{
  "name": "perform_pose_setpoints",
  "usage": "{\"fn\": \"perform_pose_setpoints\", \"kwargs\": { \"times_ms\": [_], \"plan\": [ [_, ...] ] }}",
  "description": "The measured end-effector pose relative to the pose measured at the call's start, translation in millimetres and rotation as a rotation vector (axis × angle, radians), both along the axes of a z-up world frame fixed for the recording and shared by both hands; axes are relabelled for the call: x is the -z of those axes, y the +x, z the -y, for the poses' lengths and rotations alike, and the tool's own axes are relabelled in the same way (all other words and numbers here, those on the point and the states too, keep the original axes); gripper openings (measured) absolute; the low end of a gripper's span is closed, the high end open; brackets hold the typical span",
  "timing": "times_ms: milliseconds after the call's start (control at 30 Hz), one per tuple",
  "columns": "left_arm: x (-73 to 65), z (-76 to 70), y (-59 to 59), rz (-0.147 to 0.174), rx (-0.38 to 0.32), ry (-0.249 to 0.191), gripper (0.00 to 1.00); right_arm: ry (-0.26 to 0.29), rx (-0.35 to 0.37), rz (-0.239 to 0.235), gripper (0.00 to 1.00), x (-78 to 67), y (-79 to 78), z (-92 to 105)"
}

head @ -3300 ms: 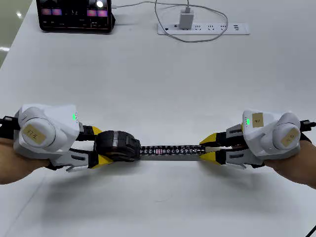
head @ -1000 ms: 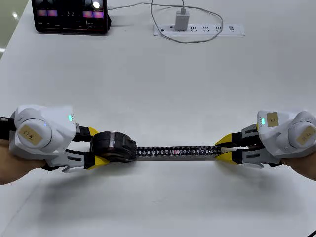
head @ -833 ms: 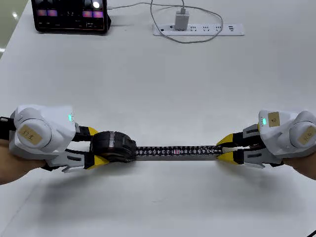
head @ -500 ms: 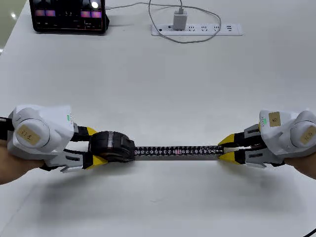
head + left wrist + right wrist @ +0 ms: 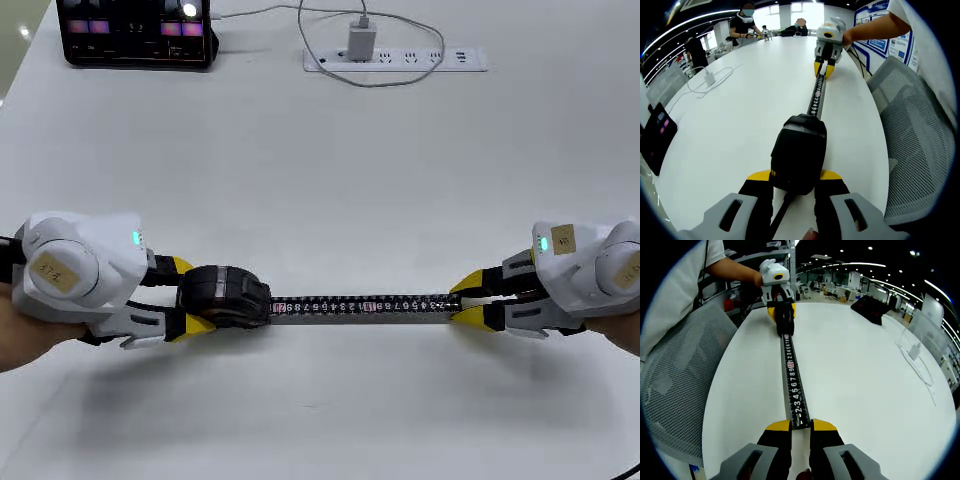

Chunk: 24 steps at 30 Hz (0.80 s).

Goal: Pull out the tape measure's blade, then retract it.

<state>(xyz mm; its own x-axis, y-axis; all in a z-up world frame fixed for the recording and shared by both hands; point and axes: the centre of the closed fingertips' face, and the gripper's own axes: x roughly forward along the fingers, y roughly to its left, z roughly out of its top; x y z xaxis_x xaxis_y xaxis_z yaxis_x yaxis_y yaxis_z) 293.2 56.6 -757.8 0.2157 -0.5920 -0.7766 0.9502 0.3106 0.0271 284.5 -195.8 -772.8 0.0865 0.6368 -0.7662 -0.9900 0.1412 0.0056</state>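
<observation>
Blade drawn further out; my right claw clamps its tip, my left claw clamps the case. Retraction remains.

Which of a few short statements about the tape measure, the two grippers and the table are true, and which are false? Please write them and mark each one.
1. The left gripper holds the tape measure's case. True.
2. The blade is wound fully back into the case. False: it is drawn out and stretches from the case to the right gripper.
3. The right gripper is shut on the end of the blade. True.
4. The power strip lies between the two grippers. False: it lies at the far side of the table, with a white charger plugged into it.
</observation>
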Motion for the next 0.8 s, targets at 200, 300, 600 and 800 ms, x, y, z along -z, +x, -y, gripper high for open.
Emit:
{"fn": "perform_pose_setpoints", "kwargs": {
  "times_ms": [200, 300, 600, 800],
  "plan": [
    [-0.6, 0.1, -0.3, 0.0, 0.0, 0.001, 0.26, -0.012, 0.001, -0.001, 0.09, -0.2, 0.9, 5.8],
    [-0.8, 0.5, -0.4, 0.0, 0.001, 0.001, 0.26, -0.019, 0.002, -0.002, 0.09, -0.3, 1.1, 10.1],
    [-0.5, 0.2, -0.4, 0.0, 0.002, 0.004, 0.26, -0.033, 0.007, -0.008, 0.09, 1.1, 0.4, 18.9],
    [-0.4, 0.1, -0.1, 0.0, 0.003, 0.006, 0.26, -0.048, 0.011, -0.012, 0.09, 1.0, 0.4, 28.4]
  ]
}}
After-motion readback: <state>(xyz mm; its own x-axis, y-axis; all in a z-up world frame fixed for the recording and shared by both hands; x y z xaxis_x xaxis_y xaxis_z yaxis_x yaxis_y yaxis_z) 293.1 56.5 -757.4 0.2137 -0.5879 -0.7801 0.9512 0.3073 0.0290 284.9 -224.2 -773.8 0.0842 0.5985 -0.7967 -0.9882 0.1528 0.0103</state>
